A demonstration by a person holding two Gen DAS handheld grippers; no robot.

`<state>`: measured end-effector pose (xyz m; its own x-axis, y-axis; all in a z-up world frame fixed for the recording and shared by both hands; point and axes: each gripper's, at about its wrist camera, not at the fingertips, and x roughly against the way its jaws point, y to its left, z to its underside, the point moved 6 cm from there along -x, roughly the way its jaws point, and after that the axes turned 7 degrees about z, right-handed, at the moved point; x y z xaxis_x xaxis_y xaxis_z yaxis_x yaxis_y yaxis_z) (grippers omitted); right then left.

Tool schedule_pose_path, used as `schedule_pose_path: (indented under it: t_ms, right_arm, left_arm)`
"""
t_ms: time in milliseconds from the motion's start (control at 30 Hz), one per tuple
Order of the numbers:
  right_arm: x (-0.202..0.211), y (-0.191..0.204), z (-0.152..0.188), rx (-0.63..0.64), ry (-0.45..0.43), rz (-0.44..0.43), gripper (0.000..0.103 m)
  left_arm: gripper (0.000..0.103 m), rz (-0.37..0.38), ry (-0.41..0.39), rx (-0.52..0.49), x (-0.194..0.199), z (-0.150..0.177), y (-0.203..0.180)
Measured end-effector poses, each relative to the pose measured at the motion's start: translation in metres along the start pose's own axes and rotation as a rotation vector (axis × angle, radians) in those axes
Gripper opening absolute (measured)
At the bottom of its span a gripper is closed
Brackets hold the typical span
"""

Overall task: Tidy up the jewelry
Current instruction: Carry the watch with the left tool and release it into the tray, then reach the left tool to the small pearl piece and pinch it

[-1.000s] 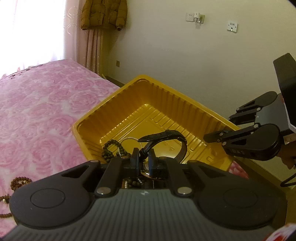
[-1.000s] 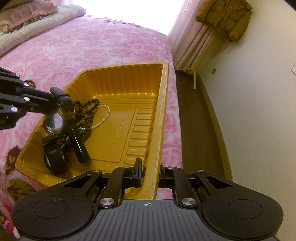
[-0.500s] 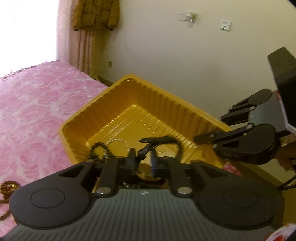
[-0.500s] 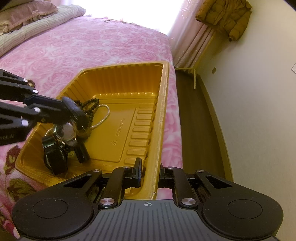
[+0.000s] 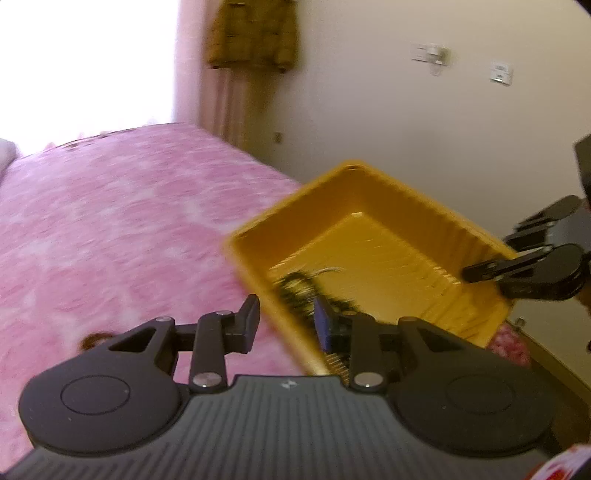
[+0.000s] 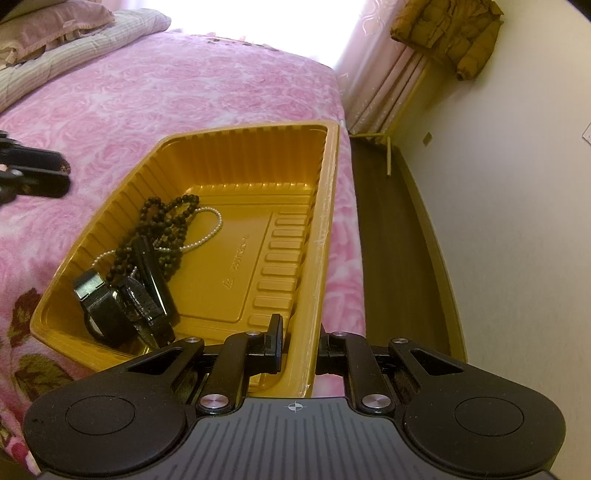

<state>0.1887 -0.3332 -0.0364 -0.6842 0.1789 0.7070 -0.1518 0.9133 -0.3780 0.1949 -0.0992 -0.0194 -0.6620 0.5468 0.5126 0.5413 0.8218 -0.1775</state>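
Note:
A yellow plastic tray [image 6: 317,206] lies on the pink bed at its edge. In it lie a dark bead necklace [image 6: 162,229], a thin pearl strand [image 6: 212,232] and black watches [image 6: 122,295]. My right gripper [image 6: 299,345] is shut on the tray's near rim, one finger inside, one outside. My left gripper [image 5: 284,319] is open and empty above the tray's left rim [image 5: 258,273]; it shows at the left of the right wrist view [image 6: 37,173]. The left wrist view is blurred.
The pink rose bedspread [image 6: 166,96] spreads left and behind the tray. A brown bead piece [image 5: 94,339] lies on the bed. Dark floor [image 6: 391,236] and a cream wall run along the right. A brown jacket [image 6: 447,33] hangs by the curtain.
My left gripper opened and let the black watch drop into the tray, then drew back to the left off the tray. My right gripper kept its hold on the rim.

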Motion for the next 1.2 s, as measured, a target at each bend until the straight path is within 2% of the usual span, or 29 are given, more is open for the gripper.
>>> schedule_pose_path:
  t_ms: [333, 500, 833, 1200]
  right_arm:
    - [0.000, 0.000, 0.000, 0.002, 0.001, 0.002, 0.014]
    - [0.000, 0.001, 0.001, 0.004, 0.003, 0.005, 0.014]
    - [-0.002, 0.000, 0.002, 0.004, 0.009, 0.007, 0.014]
    - [-0.004, 0.000, 0.002, 0.004, 0.011, 0.007, 0.014]
  left_arm:
    - [0.029, -0.248, 0.060, 0.070, 0.039, 0.056, 0.088]
    - [0.029, -0.325, 0.083, 0.074, 0.050, 0.073, 0.120]
    - [0.029, -0.373, 0.093, 0.034, 0.039, 0.072, 0.146]
    - [0.029, -0.389, 0.095, 0.096, 0.003, 0.068, 0.162]
